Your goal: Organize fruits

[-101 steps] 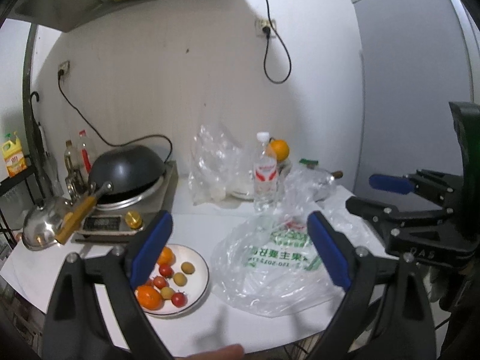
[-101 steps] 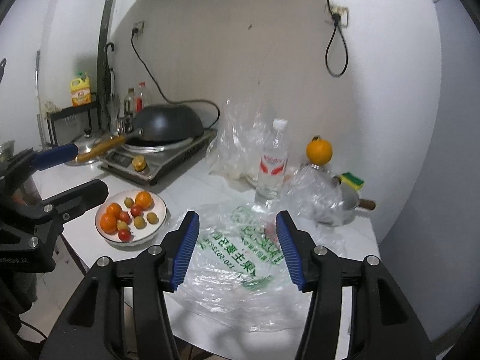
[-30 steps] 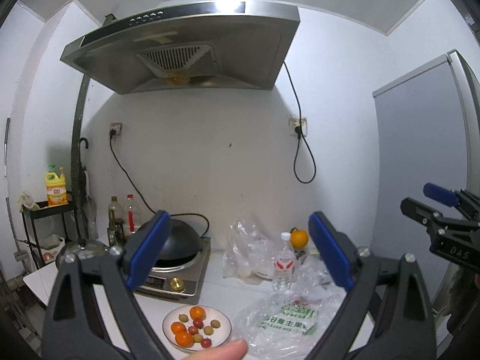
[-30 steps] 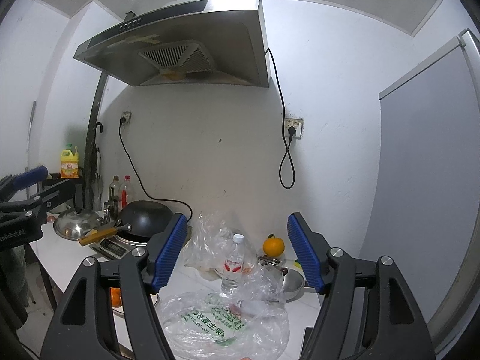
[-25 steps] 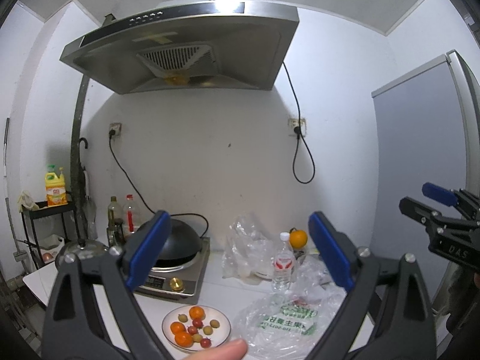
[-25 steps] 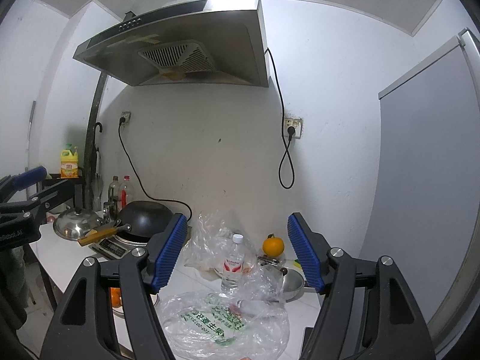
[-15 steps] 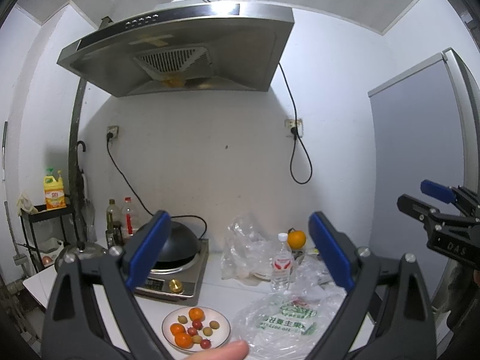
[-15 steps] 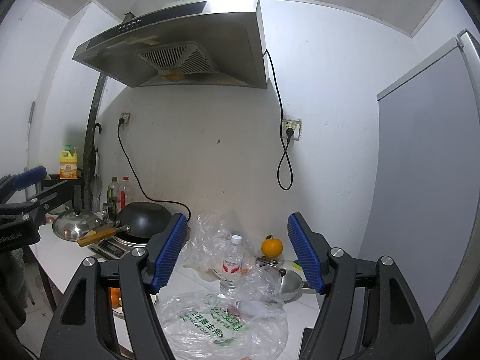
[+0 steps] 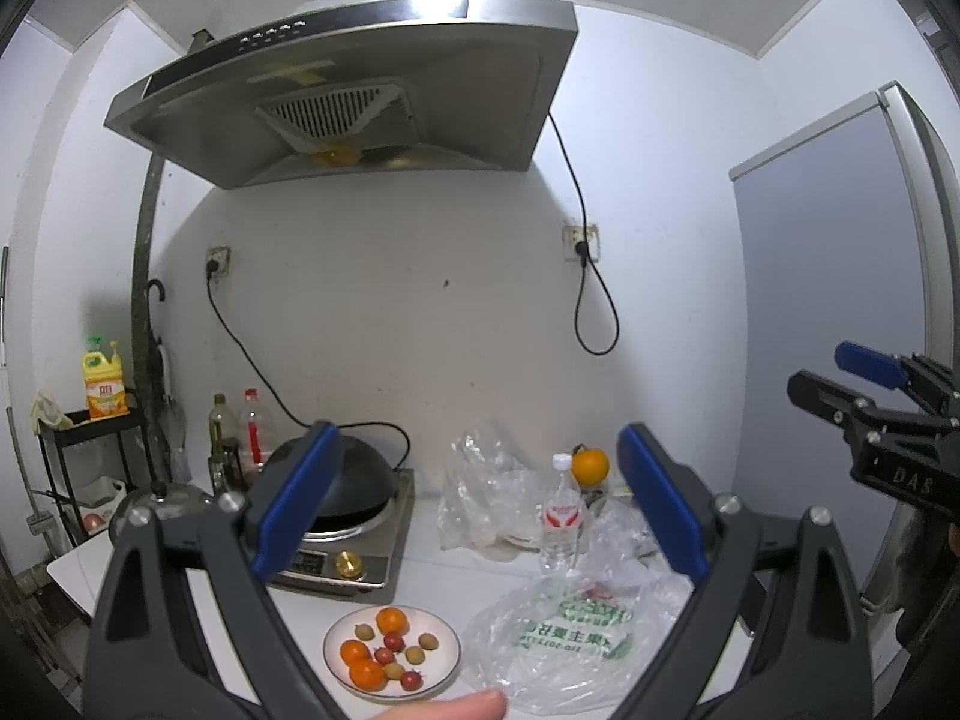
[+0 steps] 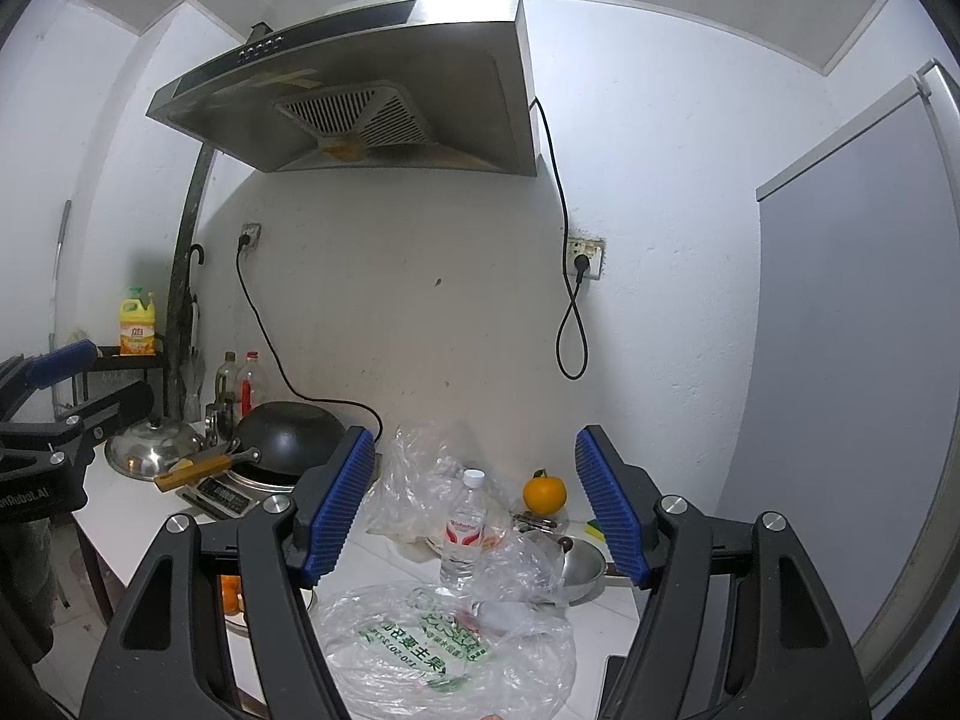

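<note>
Both tongs held level above the white counter [image 9: 228,606], well back from everything on it. Left tongs [image 9: 474,498] wide open, nothing between the smooth blue pads; right tongs [image 10: 474,498] likewise parted and empty, pads ribbed blue on black plastic arms.

Round white plate [image 9: 447,639] near the counter's front edge, glossy, holding ten small fruits: three oranges, three dark red cherry-sized ones, four pale green-yellow ones. Just right of the plate, a crinkled clear plastic bag [image 9: 570,642] with green print, lying flat and almost touching the rim. One more orange [image 9: 590,466] with a stem, perched at the back by the wall. Clear water bottle [image 9: 563,513] upright, white cap, red label, between bag and orange. A second crumpled clear bag [image 9: 480,492] behind. Black domed wok [image 9: 354,483] on a square steel cooker [image 9: 360,558] at left. Open bare counter left of the plate.
</note>
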`<state>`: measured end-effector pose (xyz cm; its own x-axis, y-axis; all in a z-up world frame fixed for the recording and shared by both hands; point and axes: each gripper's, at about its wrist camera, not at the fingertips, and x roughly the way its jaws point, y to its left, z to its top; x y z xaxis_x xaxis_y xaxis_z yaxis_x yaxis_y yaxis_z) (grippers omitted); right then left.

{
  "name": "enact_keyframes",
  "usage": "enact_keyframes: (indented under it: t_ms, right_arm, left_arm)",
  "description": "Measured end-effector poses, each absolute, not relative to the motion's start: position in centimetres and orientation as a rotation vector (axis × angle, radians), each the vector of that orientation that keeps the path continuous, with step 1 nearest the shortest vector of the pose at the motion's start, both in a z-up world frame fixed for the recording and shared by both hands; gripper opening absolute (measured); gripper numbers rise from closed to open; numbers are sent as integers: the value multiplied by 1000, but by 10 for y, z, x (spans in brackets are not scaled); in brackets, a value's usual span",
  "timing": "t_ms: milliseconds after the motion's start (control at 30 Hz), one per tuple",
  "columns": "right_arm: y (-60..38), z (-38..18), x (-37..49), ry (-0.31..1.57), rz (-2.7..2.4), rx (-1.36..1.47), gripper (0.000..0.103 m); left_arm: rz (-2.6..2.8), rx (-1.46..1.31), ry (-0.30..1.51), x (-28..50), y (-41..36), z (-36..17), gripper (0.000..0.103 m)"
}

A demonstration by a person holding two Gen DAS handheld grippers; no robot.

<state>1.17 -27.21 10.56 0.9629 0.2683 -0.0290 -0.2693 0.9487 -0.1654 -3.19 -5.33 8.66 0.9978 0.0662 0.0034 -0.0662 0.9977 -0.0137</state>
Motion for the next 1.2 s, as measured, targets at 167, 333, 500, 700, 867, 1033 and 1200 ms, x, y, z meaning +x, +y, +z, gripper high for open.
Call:
enact_keyframes:
  t_ms: [167,333,500,700,867,1033,1200]
  right_arm:
    - [-272,106,12,8,274,-170,73]
    - [-271,106,12,9,275,-170,73]
    - [-271,106,11,6,275,-171,73]
    - [-270,104,12,5,279,-173,73]
    - [-270,104,12,5,280,-172,73]
    - [-270,104,12,4,279,-172,73]
    - [-269,103,12,6,280,-172,73]
  left_arm:
    - [68,-14,-1,-30,-53,86,94]
    - [68,-13,-5,-30,-54,86,94]
    - [67,-14,-5,-30,-54,85,94]
    - [69,-13,-6,-31,-54,85,94]
    - [67,-11,-7,-31,-55,85,94]
    - [67,-11,-6,-31,-55,86,94]
    - [65,-10,-7,-31,-55,86,94]
